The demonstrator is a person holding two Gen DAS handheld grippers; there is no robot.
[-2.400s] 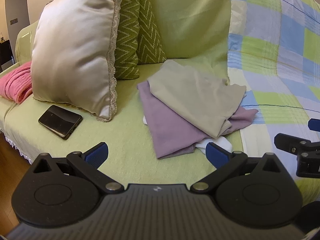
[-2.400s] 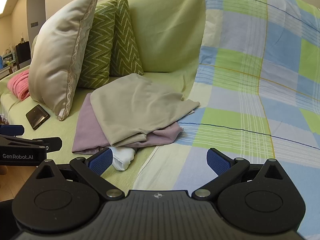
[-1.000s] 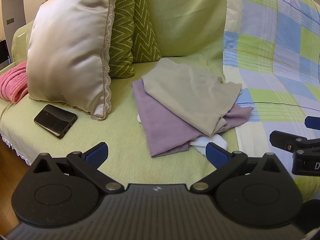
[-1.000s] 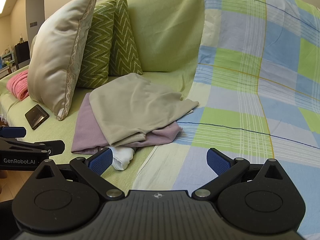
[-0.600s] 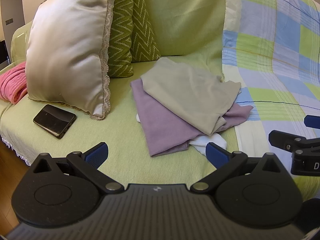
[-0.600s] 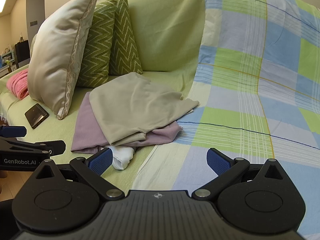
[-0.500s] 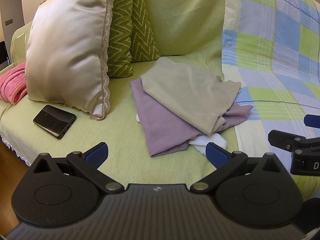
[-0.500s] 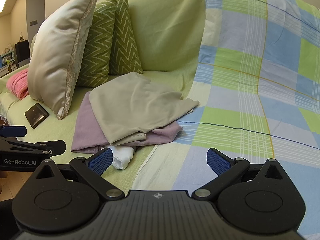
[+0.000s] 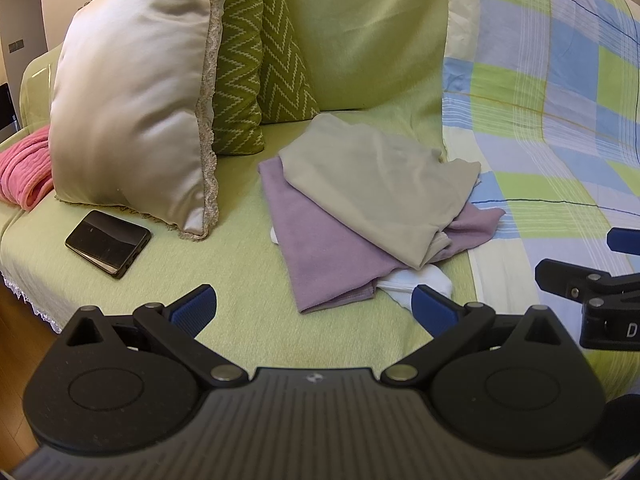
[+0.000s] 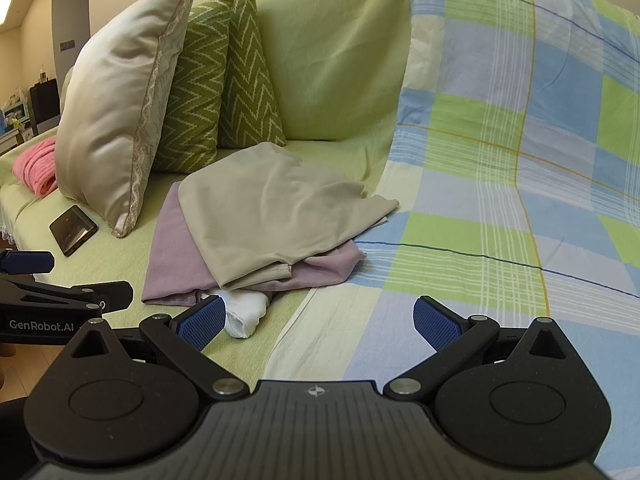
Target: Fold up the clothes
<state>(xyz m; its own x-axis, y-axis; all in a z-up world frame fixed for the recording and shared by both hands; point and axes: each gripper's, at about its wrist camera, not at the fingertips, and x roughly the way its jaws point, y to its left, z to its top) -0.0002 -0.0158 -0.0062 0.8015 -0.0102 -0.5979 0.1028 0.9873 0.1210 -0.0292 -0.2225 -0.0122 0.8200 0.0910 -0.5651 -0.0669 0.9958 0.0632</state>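
My left gripper (image 9: 312, 306) and right gripper (image 10: 316, 316) hung empty, jaws spread, near the beige cloth (image 9: 376, 184) stacked on the mauve cloth (image 9: 324, 248); a deep pinch risked lifting both layers.

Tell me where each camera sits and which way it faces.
Left wrist: on the left gripper, low, facing the sofa; its open fingers frame the clothes pile, right gripper at right edge.
Right wrist: on the right gripper, further right, facing the plaid blanket; left gripper at left edge.
Shared: beige garment, purple garment, white garment, phone, pillows.
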